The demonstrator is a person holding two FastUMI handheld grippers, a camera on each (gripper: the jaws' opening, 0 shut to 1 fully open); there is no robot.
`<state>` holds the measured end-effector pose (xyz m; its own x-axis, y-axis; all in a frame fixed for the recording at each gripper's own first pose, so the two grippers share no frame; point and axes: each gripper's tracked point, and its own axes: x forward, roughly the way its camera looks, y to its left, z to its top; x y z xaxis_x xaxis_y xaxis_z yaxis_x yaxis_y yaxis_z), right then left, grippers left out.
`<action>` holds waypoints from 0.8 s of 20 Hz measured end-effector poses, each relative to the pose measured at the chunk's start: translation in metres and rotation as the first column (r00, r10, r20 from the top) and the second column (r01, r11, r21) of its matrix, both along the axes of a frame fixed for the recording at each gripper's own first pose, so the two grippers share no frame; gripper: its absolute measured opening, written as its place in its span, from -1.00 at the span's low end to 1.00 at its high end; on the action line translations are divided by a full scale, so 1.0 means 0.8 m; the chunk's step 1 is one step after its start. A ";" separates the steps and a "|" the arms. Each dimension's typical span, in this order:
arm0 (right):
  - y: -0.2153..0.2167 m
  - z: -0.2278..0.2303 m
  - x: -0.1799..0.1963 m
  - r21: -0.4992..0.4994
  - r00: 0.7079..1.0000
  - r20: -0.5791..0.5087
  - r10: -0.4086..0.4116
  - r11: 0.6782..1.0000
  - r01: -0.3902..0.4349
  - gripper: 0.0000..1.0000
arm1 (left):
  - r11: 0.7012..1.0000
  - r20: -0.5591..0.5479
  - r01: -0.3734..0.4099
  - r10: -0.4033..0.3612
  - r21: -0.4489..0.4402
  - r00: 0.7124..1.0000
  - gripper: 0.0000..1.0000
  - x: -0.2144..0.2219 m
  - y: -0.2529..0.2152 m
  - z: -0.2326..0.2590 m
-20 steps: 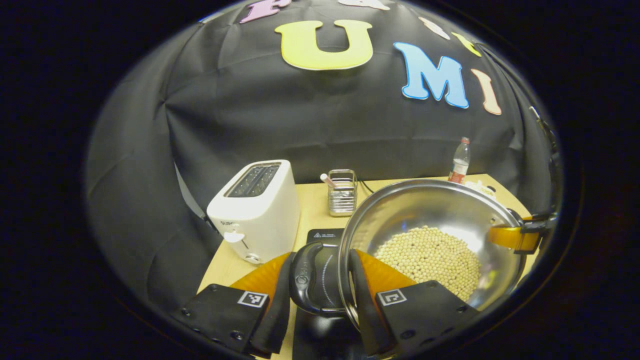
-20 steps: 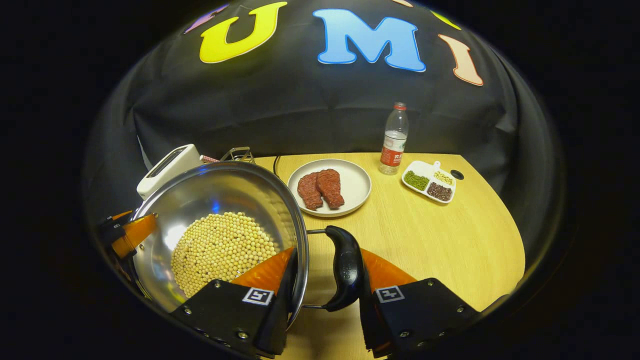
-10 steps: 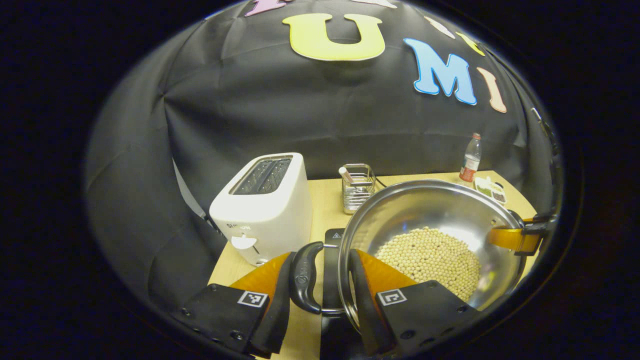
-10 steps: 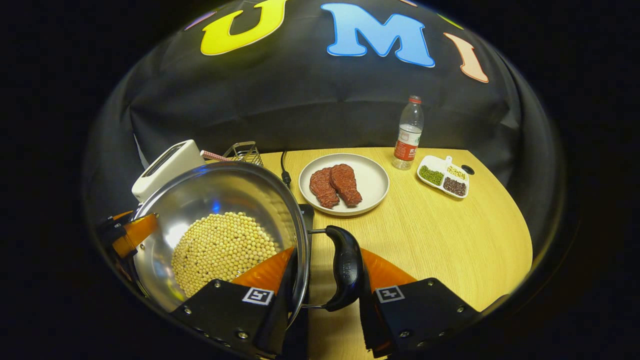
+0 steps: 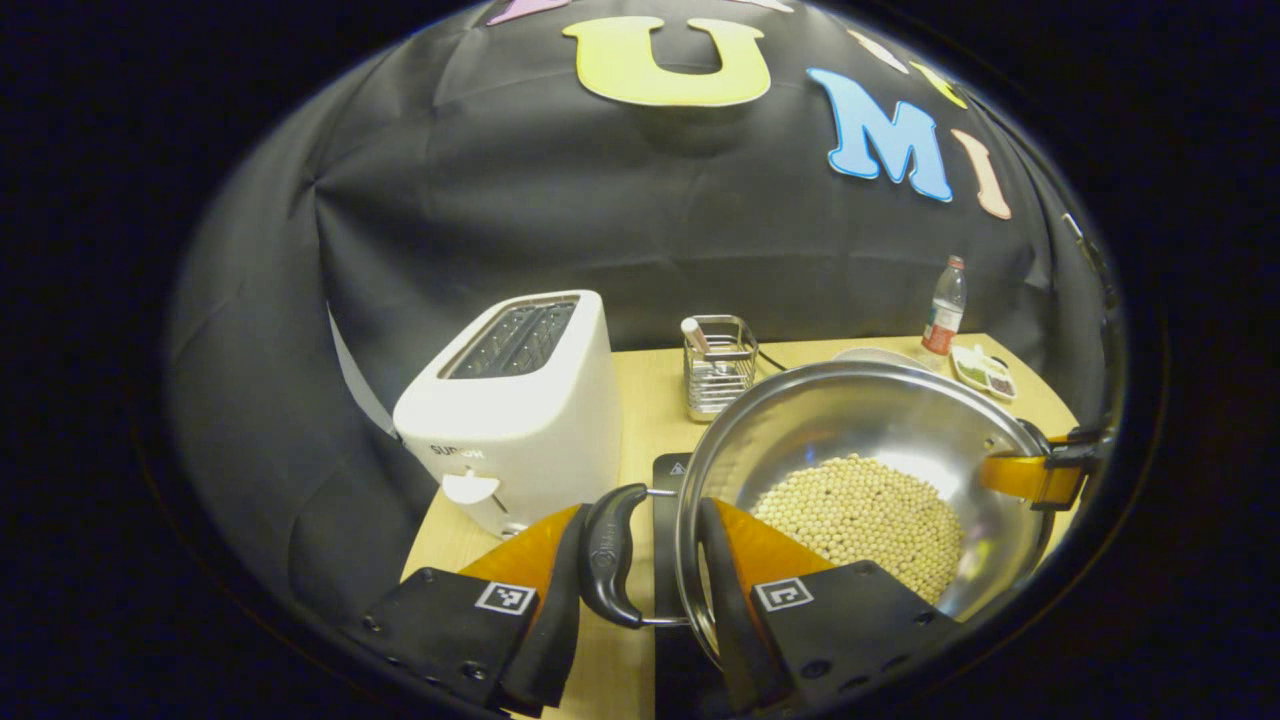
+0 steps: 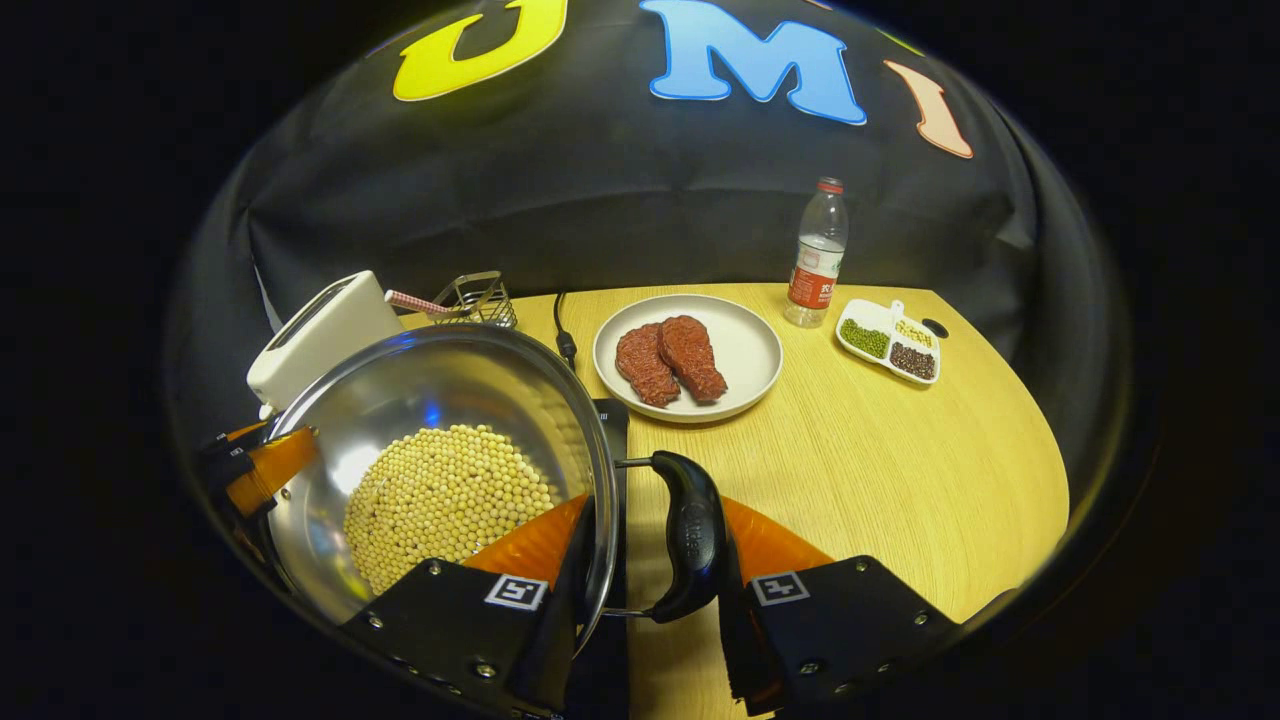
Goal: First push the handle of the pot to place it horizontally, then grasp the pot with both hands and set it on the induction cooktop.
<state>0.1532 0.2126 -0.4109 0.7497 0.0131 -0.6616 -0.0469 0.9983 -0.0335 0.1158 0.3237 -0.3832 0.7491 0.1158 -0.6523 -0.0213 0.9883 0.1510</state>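
Each claw, left [image 5: 640, 555] and right [image 6: 650, 545], pinches a pot [image 6: 430, 470] handle plus rim, so it rides level; cooktop [image 5: 668, 480] sits just beneath.

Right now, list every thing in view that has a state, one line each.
pot: carried by both handles, lid off, beans inside.
left gripper: shut on the pot's left handle and rim.
right gripper: shut on the pot's right handle and rim.
induction cooktop: partly under the pot; contact unclear.
toaster: upright, slots empty.
bottle: upright, capped.
plate: holds two pieces of meat.
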 end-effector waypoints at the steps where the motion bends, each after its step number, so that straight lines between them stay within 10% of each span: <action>1: 0.000 -0.003 0.000 0.001 1.000 -0.005 -0.002 1.000 0.002 0.19 | 1.000 0.000 0.004 -0.004 0.001 1.000 0.25 0.002 0.001 -0.001; 16: 0.006 -0.005 0.009 0.007 1.000 0.002 0.011 1.000 -0.011 0.19 | 1.000 0.038 0.004 -0.004 0.008 0.999 0.41 0.004 0.010 -0.007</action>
<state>0.1600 0.2170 -0.4151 0.7508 0.0261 -0.6600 -0.0583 0.9979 -0.0269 0.1192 0.3316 -0.3891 0.7737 0.1179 -0.6225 -0.0231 0.9871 0.1582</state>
